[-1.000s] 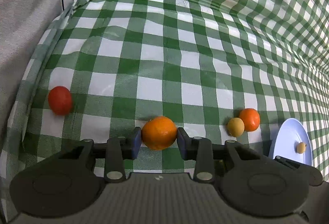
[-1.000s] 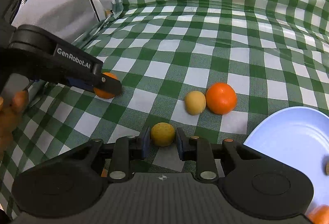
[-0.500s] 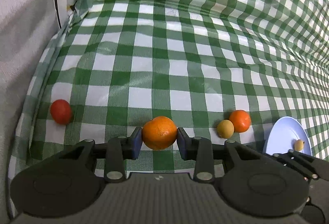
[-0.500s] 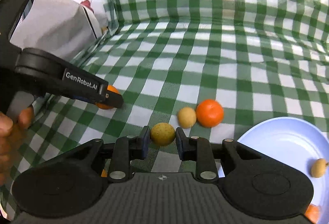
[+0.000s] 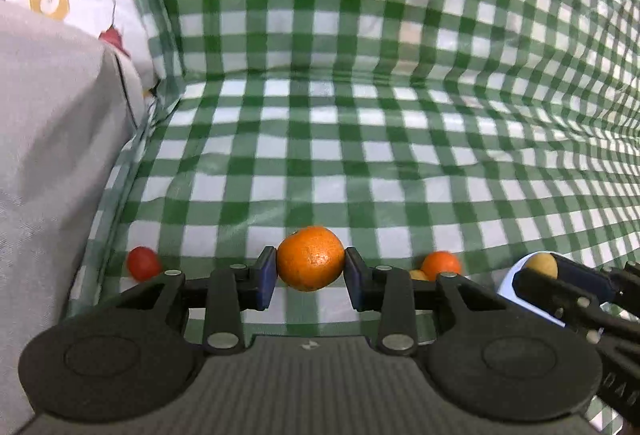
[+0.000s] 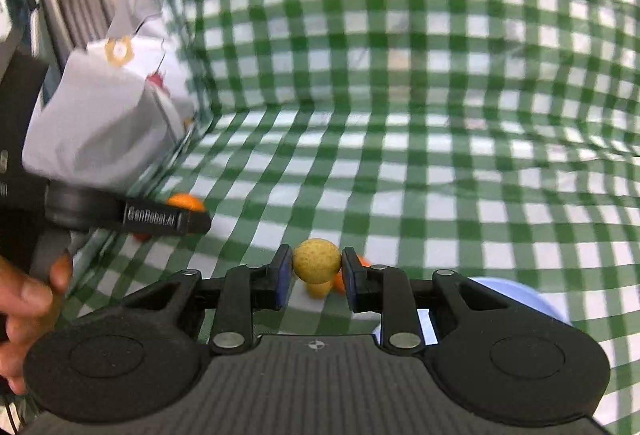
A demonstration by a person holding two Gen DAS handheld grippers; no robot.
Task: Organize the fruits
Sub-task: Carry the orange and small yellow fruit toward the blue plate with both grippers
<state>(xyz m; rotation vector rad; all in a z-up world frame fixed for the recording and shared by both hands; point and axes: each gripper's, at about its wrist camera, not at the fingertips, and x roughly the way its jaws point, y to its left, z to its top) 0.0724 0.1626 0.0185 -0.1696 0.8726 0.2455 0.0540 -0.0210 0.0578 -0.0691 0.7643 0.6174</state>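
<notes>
The left claw [image 5: 310, 271] is clamped across the middle of an orange [image 5: 311, 258], the right claw [image 6: 316, 271] on a small yellow fruit [image 6: 316, 260]; both hang above the checked cloth [image 5: 360, 155]. Round, light, likely slick-skinned, they're best squeezed at the widest part, gently.

"GenRobot.AI" in white on side of left gripper [image 6: 188, 213] finger, left of right wrist camera; nothing else legible.
</notes>
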